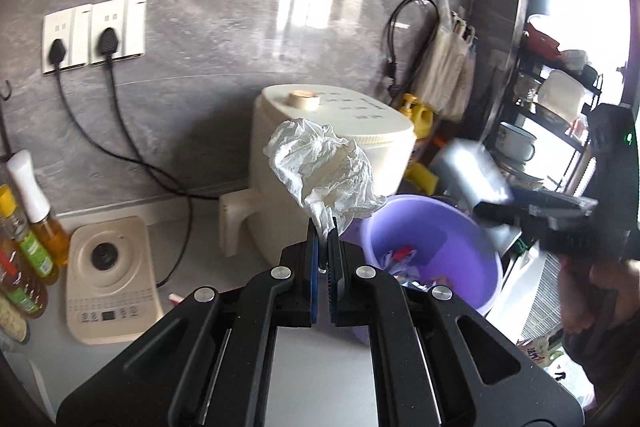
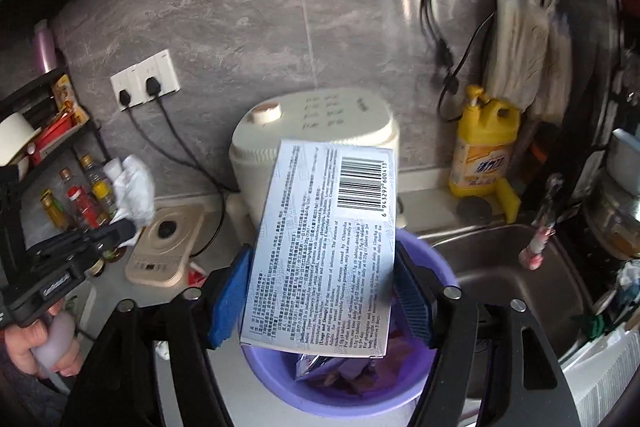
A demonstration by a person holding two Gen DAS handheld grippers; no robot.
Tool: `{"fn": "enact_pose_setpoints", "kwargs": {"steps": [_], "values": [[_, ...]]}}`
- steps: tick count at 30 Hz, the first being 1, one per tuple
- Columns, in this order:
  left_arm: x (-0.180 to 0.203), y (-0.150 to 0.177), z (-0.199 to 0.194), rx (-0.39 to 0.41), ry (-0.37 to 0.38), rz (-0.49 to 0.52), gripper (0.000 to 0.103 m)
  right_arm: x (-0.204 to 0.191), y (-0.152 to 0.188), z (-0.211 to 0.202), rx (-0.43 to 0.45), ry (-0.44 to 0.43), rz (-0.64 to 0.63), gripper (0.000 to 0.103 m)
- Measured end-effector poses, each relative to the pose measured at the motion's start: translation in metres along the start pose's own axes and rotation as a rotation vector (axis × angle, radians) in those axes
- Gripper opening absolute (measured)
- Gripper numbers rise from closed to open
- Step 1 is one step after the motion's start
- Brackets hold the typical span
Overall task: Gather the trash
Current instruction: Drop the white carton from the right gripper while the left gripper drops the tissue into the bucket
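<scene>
My left gripper is shut on a crumpled white tissue, which it holds up in front of the cream cooker, left of the purple basin. From the right wrist view the same gripper and tissue sit at the left, a hand on the handle. My right gripper stands wide over the basin. A printed white carton with a barcode lies between its blue pads, which look just clear of the carton's edges. Wrappers lie in the basin.
A cream cooker stands against the grey wall behind the basin. A beige appliance base, oil bottles and plugged sockets are at the left. A yellow detergent bottle, steel sink and black rack are at the right.
</scene>
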State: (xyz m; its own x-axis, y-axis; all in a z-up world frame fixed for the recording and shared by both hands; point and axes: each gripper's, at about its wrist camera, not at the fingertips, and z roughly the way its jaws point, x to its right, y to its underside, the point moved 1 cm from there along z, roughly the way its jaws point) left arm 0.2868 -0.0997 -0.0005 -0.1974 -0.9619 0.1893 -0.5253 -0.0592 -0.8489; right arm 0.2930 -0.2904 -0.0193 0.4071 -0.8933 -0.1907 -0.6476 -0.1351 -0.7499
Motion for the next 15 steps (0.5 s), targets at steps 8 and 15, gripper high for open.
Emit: {"fn": "enact_pose_setpoints", "kwargs": {"steps": [8,15], "values": [[0.039,-0.004,0.024,-0.029,0.1,0.051,0.004,0.039,0.015,-0.027,0.025,0.11,0.046,0.094],[0.085,-0.004,0.051,-0.081,0.205,0.138,0.004,0.08,0.033,-0.058,0.058,0.191,0.151,0.094]]}}
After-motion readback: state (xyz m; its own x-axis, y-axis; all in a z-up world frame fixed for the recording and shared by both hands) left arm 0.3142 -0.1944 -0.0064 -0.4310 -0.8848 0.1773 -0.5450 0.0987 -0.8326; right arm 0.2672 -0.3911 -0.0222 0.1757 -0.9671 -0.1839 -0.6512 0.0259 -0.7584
